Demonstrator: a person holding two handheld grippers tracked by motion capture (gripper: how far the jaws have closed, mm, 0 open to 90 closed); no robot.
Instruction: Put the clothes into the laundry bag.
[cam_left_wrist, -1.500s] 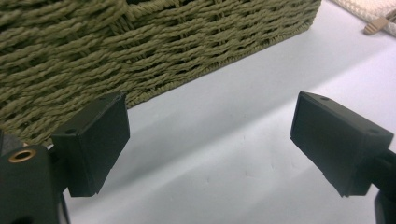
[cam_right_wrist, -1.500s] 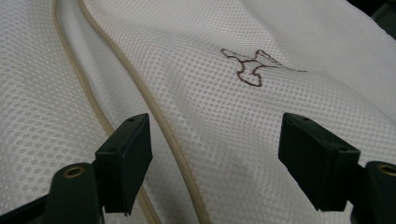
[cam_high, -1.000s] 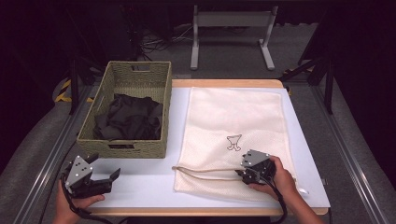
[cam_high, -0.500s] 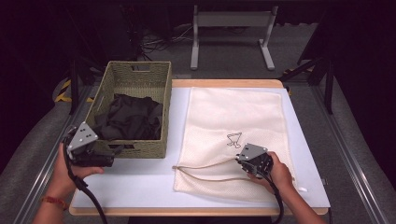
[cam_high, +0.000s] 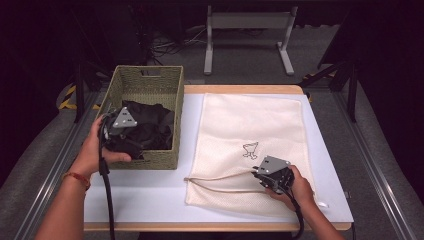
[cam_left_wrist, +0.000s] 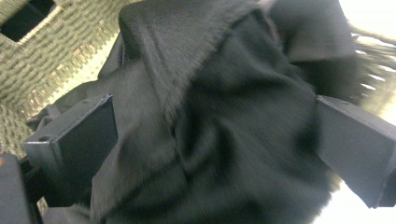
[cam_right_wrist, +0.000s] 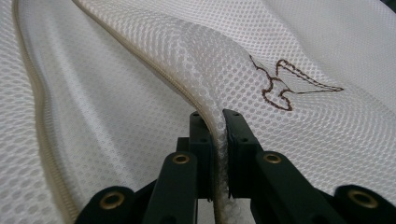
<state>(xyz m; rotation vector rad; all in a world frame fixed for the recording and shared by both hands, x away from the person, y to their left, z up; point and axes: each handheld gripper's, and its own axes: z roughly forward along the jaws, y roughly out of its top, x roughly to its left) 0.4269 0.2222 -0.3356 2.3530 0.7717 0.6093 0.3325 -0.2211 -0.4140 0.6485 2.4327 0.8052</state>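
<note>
The white counter is carrying everything across the middle of the high view, giving both hands a flat surface to work on. The cream mesh laundry bag is lying flat over the centre and right of that frame, its zippered mouth toward the lower edge, probably so the opening faces the person. The woven green basket is sitting at centre left, just beside the bag, keeping the carry between them short.

Inside the basket, the black garment is lying crumpled; in the left gripper view it is bunching across the whole frame between the jaws. The left tongs are dipping into the basket's near end, spread wide around a fold of the fabric without pinching it yet, apparently lining up a grab.

In the lower right of the high view, the right tongs are closed tight on the bag's zipper edge, lifting the upper mesh layer into a ridge. That is seemingly holding the mouth open for the garment. A small brown embroidered logo is showing just beyond the pinch.
</note>
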